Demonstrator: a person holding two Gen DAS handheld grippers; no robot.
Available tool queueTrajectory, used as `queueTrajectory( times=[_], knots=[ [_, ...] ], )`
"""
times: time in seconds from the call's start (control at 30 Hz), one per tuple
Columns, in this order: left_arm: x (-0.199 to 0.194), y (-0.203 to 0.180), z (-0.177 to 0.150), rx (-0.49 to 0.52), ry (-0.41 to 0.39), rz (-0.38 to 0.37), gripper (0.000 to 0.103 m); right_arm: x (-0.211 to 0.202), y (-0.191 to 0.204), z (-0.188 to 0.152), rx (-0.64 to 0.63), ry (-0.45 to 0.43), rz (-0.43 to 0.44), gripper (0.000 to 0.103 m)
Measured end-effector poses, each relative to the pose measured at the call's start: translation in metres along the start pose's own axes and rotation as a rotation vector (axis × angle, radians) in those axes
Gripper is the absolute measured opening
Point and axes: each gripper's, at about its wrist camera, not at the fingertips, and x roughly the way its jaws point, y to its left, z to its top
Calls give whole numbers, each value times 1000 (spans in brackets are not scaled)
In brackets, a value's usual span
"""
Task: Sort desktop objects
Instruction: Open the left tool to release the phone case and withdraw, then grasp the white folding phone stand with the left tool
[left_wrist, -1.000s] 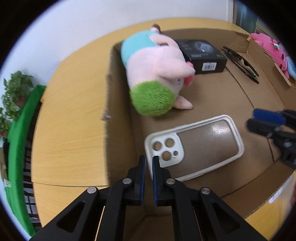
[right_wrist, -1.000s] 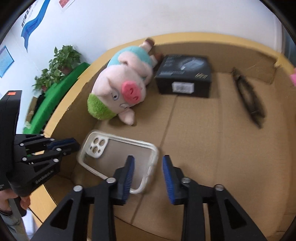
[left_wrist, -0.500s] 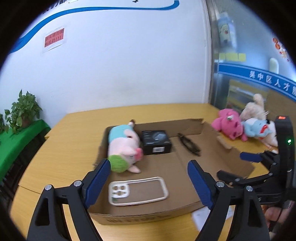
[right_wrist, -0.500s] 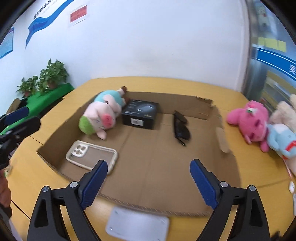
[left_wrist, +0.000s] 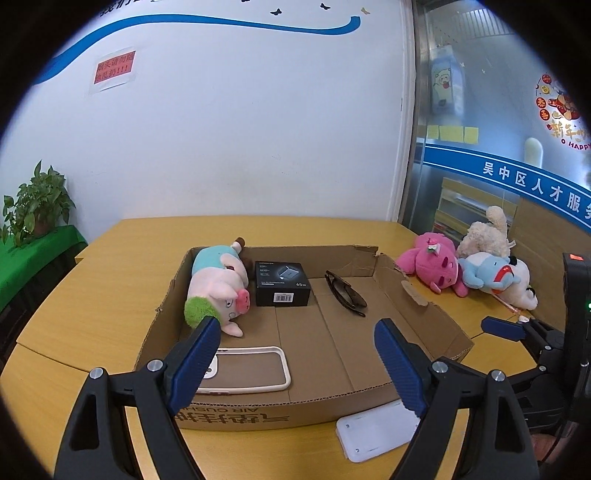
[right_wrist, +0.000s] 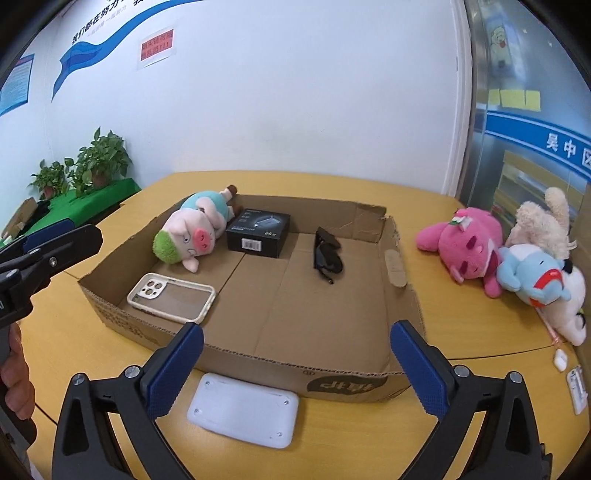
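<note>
A shallow cardboard box (left_wrist: 236, 410) (right_wrist: 343, 384) lies on the wooden table. In it are a pig plush (left_wrist: 218, 291) (right_wrist: 192, 232), a black carton (left_wrist: 281, 282) (right_wrist: 258, 230), dark sunglasses (left_wrist: 345, 293) (right_wrist: 327, 254) and a clear phone case (left_wrist: 251, 369) (right_wrist: 171, 297). My left gripper (left_wrist: 291, 363) is open and empty, held back in front of the box's near wall. My right gripper (right_wrist: 295, 367) is open and empty above the same wall.
A white flat device (left_wrist: 373, 432) (right_wrist: 243, 410) lies on the table before the box. Pink (left_wrist: 432, 266) (right_wrist: 465, 245), blue-white (right_wrist: 543, 284) and cream (right_wrist: 543, 218) plush toys lie right of the box. Potted plants (right_wrist: 85, 166) stand at the left.
Both grippers have pulled back and up from the phone case, which stays in the box. Both have opened wide; a second ago the left was shut and the right nearly shut.
</note>
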Motion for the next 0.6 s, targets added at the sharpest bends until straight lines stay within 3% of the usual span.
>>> queueTrajectory(
  times=[0.1, 0.2, 0.37, 0.47, 0.6],
  knots=[
    [-4, 1, -6, -1, 13, -11, 86, 0, 0, -4, -3, 10, 42, 103],
    [2, 6, -22, -32, 88, -82, 86, 2, -1, -14, -13, 36, 79, 103],
    [28, 9, -52, -73, 239, -151, 86, 30, -3, -48, 20, 196, 187, 103],
    [50, 4, -66, -98, 339, -236, 85, 47, -1, -67, 24, 282, 234, 103],
    [82, -5, -82, -147, 450, -361, 84, 58, -1, -78, 40, 331, 286, 103]
  ],
)
